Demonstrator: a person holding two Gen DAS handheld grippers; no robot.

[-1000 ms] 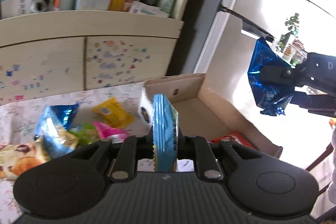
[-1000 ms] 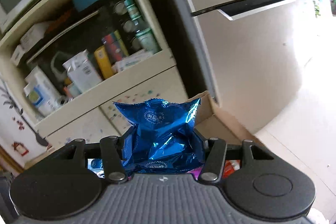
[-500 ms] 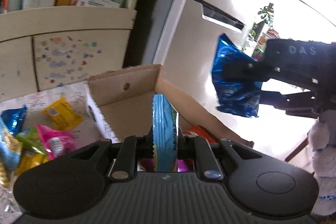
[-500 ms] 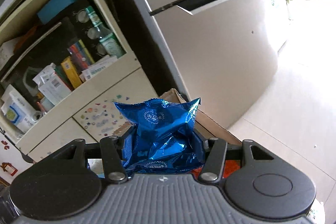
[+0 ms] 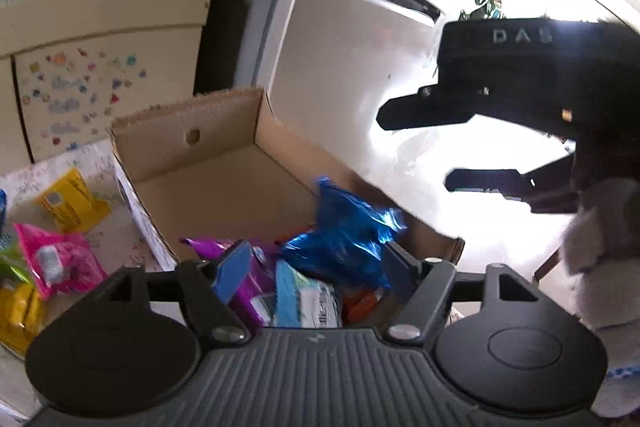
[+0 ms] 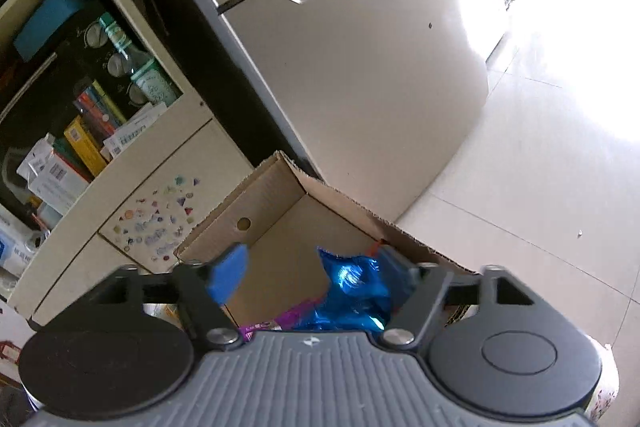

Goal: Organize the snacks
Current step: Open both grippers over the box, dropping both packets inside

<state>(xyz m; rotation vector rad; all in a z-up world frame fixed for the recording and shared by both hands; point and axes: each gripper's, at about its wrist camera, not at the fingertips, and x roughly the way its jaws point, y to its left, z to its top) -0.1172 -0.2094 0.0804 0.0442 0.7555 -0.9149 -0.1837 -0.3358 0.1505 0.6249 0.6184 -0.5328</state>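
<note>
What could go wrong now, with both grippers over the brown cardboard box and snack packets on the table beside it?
1. The shiny blue foil packet lies high against the brown cardboard box's low side wall; it may slide out onto the floor.
2. The right gripper and left gripper, jaws opening, are close; they could collide.
3. The pink packet and yellow packet remain outside on the table.
</note>
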